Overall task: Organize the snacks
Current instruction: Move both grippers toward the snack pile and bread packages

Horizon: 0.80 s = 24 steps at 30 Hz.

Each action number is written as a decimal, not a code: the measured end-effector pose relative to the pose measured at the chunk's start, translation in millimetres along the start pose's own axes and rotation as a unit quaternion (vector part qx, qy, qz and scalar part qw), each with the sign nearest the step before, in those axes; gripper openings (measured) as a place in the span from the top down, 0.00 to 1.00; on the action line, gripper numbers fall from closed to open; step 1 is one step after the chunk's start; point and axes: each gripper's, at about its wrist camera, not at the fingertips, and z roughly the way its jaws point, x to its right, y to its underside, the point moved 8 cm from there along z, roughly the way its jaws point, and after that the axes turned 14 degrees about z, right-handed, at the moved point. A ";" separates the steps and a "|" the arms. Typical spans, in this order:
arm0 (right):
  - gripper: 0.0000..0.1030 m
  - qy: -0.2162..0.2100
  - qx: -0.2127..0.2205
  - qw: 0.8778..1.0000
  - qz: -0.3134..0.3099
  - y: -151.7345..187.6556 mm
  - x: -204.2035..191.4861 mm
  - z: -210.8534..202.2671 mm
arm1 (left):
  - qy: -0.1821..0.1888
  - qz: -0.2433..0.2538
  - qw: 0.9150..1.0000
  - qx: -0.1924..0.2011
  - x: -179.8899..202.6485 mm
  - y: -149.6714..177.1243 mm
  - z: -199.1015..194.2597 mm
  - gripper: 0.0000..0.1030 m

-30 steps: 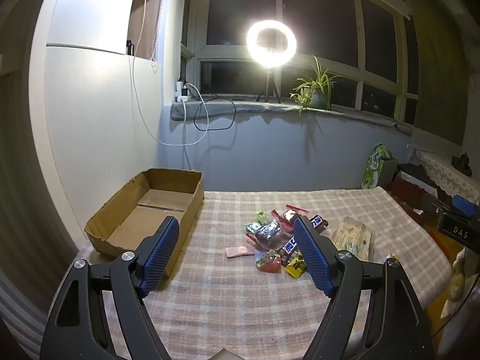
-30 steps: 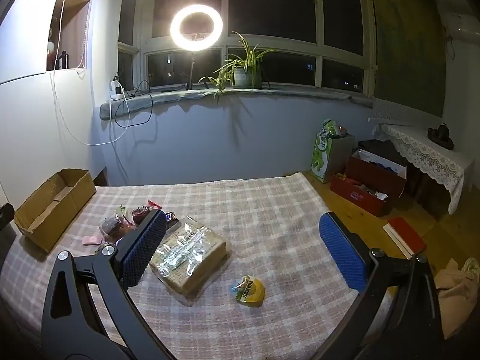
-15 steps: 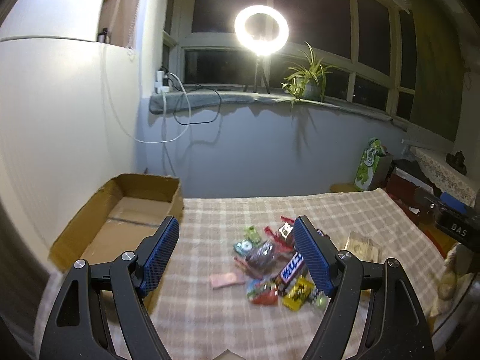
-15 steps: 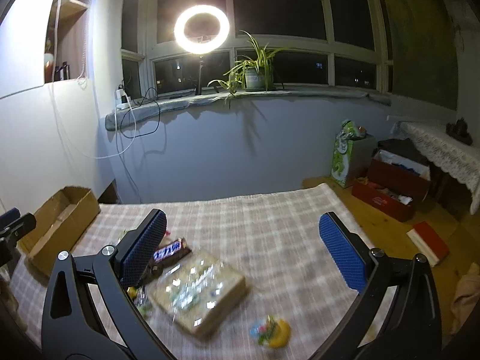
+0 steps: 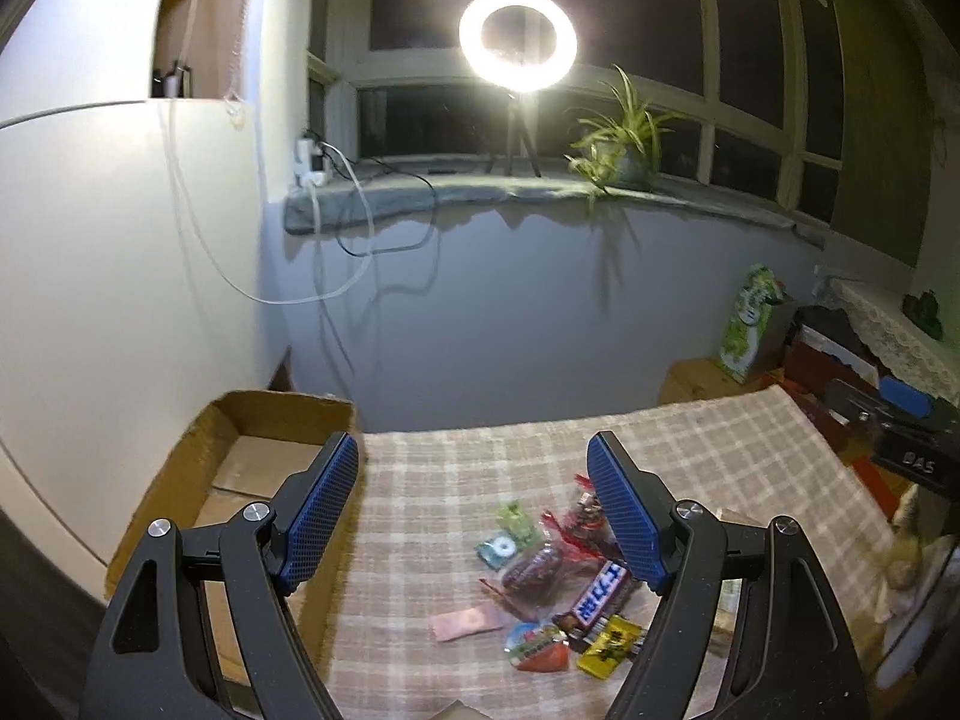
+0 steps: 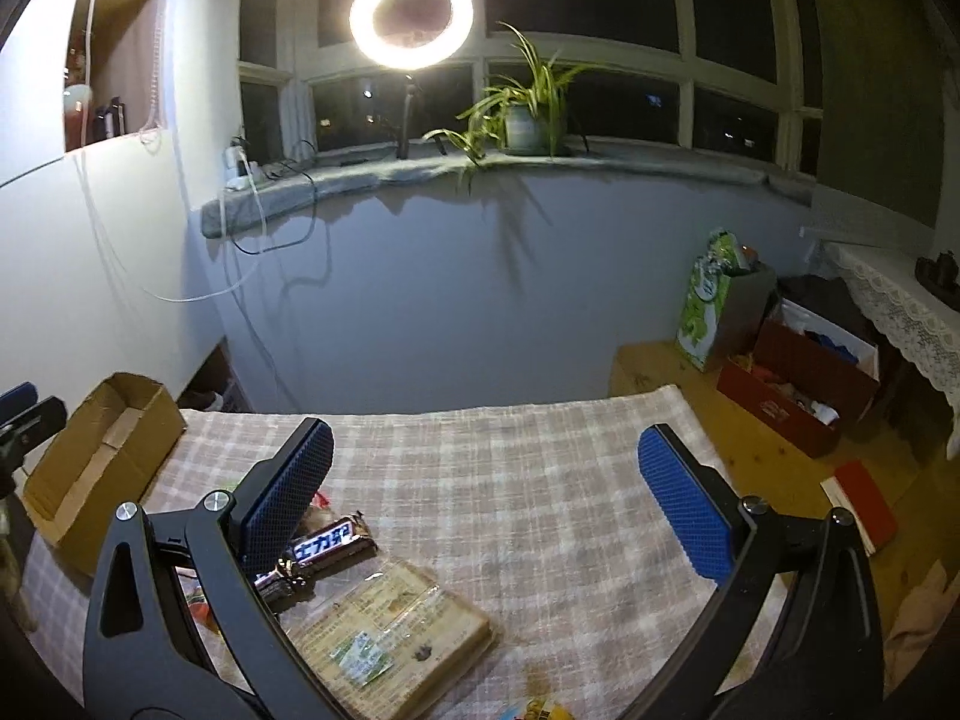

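A pile of small snacks lies on the checked tablecloth point(image 5: 456, 480): a dark chocolate bar point(image 5: 597, 597), a yellow packet point(image 5: 612, 642), a pink packet point(image 5: 465, 624), a red-green packet point(image 5: 537, 648). An open cardboard box point(image 5: 252, 456) stands at the table's left end. My left gripper point(image 5: 474, 504) is open and empty above the pile. My right gripper point(image 6: 486, 498) is open and empty over the table. Below it lie the chocolate bar point(image 6: 324, 543) and a clear-wrapped cracker pack point(image 6: 390, 636). The box also shows in the right wrist view point(image 6: 96, 456).
A wall and a sill with a ring light point(image 5: 519, 39) and a plant point(image 5: 624, 150) stand behind the table. Boxes and a green bag point(image 6: 714, 300) sit on the floor to the right. A lace-covered table point(image 6: 900, 306) is at far right.
Both grippers have moved closer to the table and tilted up, so the snacks now sit lower in view. The small yellow packet has slid to the bottom edge of the right view. Jaws stay open.
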 end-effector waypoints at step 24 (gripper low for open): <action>0.00 0.018 -0.025 0.999 -0.010 52.0 15.1 -75.2 | 0.103 0.007 0.995 0.000 66.7 32.2 -76.3 0.23</action>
